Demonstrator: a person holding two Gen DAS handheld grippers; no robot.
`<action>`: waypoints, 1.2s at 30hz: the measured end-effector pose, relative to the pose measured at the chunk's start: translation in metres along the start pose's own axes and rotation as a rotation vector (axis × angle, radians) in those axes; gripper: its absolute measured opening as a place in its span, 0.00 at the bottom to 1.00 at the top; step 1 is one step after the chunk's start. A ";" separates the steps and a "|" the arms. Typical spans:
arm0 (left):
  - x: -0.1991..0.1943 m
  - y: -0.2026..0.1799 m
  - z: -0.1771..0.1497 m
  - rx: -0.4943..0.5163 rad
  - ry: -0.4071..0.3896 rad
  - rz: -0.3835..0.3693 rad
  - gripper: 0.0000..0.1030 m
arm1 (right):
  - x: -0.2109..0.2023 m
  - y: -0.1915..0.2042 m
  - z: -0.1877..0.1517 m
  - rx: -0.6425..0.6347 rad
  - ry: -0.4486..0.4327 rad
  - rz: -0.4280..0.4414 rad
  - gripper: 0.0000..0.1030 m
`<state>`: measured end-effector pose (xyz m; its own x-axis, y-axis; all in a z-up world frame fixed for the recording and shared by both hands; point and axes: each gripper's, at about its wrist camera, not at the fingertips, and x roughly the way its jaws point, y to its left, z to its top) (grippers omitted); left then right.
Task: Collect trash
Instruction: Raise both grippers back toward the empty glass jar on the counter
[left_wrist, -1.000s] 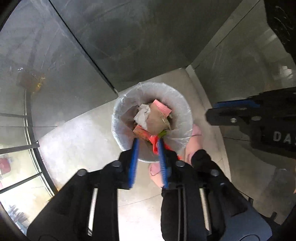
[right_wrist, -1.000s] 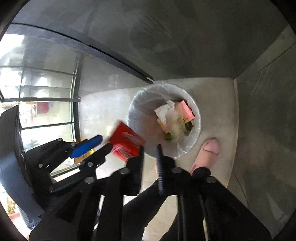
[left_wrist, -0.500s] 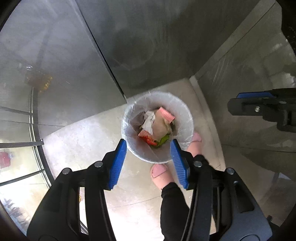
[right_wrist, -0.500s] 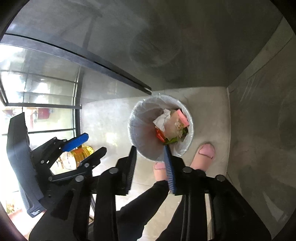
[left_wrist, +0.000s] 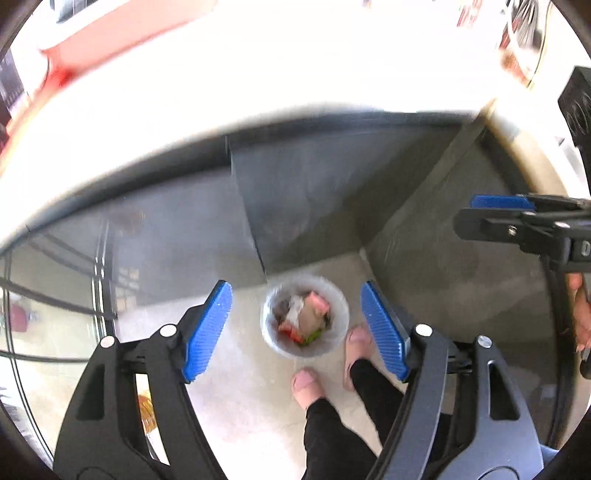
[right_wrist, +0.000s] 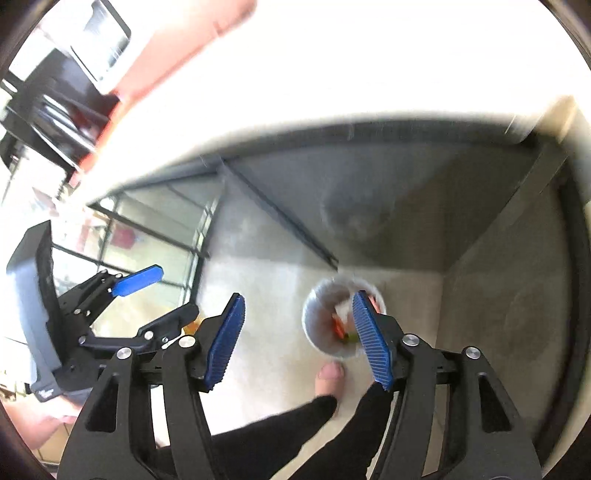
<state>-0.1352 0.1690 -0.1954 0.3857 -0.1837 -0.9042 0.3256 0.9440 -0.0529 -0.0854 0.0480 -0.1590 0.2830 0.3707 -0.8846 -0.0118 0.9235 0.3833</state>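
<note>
My left gripper (left_wrist: 295, 328) and right gripper (right_wrist: 299, 338) jaws are opening, empty; the round white-lined trash bin (left_wrist: 269, 338) sits low-middle on the floor, far below them.

Left claw (left_wrist: 295, 326) opening, empty, above bin (left_wrist: 305, 315).

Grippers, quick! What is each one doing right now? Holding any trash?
Left gripper: jaws opening, nothing between them; the trash bin is far below.
Right gripper: jaws opening, nothing held.
</note>
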 end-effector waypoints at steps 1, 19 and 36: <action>-0.012 -0.005 0.012 0.006 -0.031 -0.002 0.72 | -0.017 0.000 0.006 -0.004 -0.037 0.005 0.64; -0.051 -0.120 0.181 0.131 -0.241 -0.045 0.91 | -0.169 -0.120 0.118 0.114 -0.420 -0.202 0.72; -0.008 -0.234 0.250 0.193 -0.178 -0.162 0.93 | -0.205 -0.190 0.177 0.057 -0.448 -0.202 0.71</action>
<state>0.0012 -0.1186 -0.0696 0.4552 -0.3890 -0.8009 0.5470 0.8319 -0.0932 0.0285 -0.2210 -0.0034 0.6590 0.0950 -0.7461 0.1348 0.9610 0.2414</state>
